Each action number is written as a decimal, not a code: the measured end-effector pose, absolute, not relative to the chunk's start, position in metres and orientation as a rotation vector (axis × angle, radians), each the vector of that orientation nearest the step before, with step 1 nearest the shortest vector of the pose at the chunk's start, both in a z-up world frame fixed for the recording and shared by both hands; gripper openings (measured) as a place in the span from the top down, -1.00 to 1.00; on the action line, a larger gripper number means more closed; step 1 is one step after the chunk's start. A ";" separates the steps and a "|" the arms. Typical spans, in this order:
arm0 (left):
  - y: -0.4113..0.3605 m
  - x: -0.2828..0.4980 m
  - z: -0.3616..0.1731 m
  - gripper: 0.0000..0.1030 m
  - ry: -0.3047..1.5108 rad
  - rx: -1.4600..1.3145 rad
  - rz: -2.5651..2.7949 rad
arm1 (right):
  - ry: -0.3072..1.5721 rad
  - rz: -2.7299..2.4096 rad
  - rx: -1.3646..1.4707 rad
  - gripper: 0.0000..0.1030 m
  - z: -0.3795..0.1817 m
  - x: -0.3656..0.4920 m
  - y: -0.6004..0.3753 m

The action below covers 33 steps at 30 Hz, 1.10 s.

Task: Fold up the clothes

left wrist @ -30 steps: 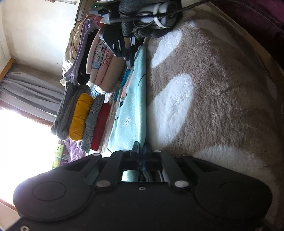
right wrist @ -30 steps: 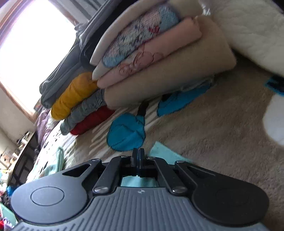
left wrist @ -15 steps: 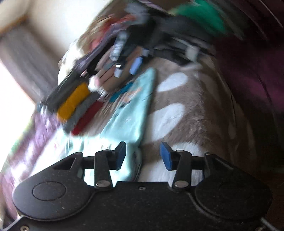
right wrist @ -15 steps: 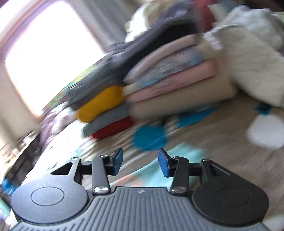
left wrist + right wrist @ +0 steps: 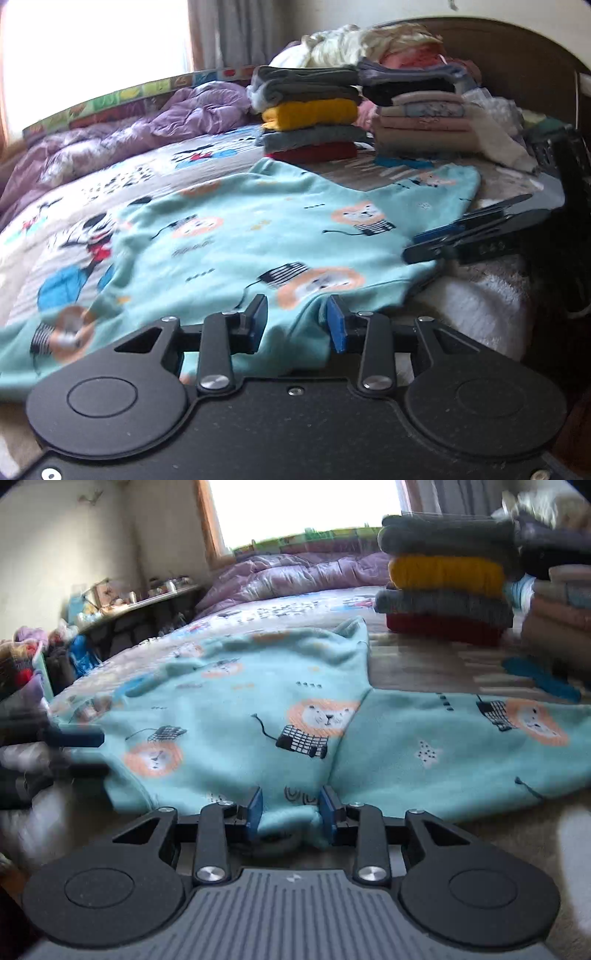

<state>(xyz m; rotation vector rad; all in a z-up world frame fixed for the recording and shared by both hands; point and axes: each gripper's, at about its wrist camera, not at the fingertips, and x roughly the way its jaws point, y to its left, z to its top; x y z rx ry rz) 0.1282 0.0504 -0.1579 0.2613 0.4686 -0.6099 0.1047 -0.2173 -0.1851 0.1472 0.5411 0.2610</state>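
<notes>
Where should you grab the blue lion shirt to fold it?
Grab the lion shirt by its near hem, coming in low from the bed's edge. It lies spread flat, so only that bunched edge gives the jaws something to pinch. The left hand-held gripper and right hand-held gripper already sit open around it.

We are seeing daylight pouring through the window (image 5: 310,509), blowing it out white; edges are bending with fisheye distortion, and things far left of it are blurring.
</notes>
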 end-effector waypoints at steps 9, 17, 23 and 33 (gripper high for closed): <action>0.159 0.158 -0.134 0.32 0.497 -0.096 -0.330 | 0.482 0.248 0.159 0.29 -0.158 0.098 -0.202; 0.278 0.178 -0.133 0.31 0.504 -0.471 0.025 | 0.477 0.443 0.012 0.29 -0.133 0.113 -0.121; 0.308 0.206 -0.119 0.31 0.455 -0.365 0.055 | 0.467 0.607 -0.128 0.32 -0.109 0.127 -0.038; 0.324 0.275 -0.132 0.20 0.580 -0.197 -0.044 | 0.525 0.658 -0.177 0.33 -0.121 0.157 0.031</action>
